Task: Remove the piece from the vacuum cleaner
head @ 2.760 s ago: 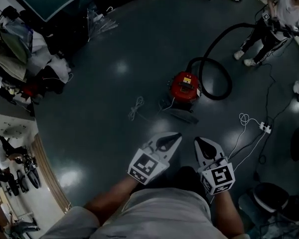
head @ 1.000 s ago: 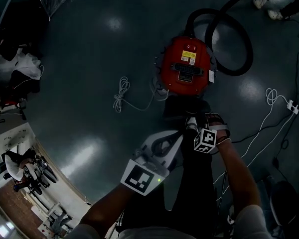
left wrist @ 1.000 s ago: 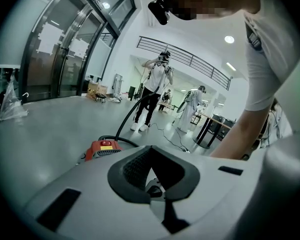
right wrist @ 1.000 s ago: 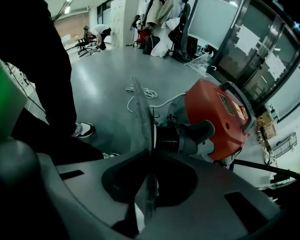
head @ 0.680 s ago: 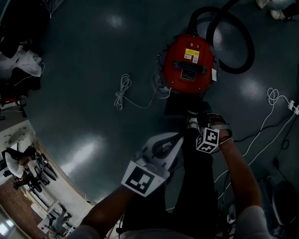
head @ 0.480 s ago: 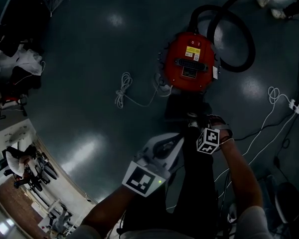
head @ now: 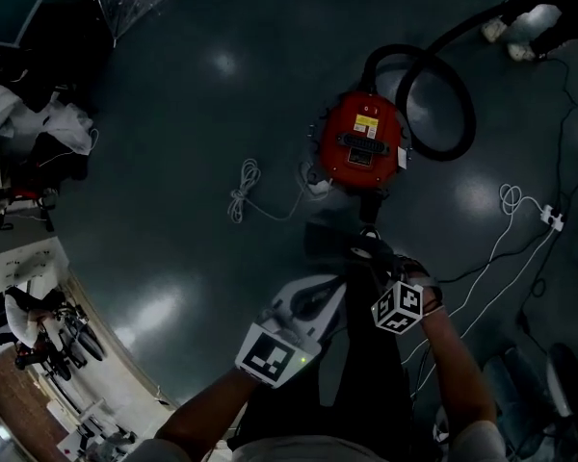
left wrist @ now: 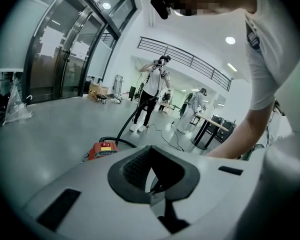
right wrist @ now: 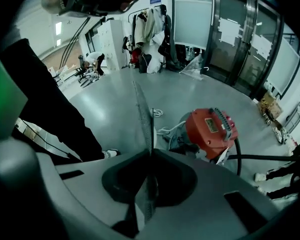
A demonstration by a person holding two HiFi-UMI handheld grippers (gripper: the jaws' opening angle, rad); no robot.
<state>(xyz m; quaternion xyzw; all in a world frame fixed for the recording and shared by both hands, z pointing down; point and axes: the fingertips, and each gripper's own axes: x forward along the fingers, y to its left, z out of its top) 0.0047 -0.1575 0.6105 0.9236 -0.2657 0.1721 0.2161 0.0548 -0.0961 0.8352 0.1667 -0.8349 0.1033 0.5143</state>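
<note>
In the head view, the red vacuum cleaner (head: pixel 359 142) stood on the dark floor (head: pixel 173 114), its black hose (head: pixel 439 156) looped beside it. The right gripper (head: pixel 368 250) held a flat dark piece (head: pixel 329 242) low, just on the person's side of the cleaner. The left gripper (head: pixel 339 285) hung close beside it.

In the left gripper view, the jaws were closed on each other with nothing between them. The cleaner sat on the floor beyond.

In the right gripper view, the jaws were clamped on the piece, which showed edge-on and rose past the tips, left of the cleaner.
</note>
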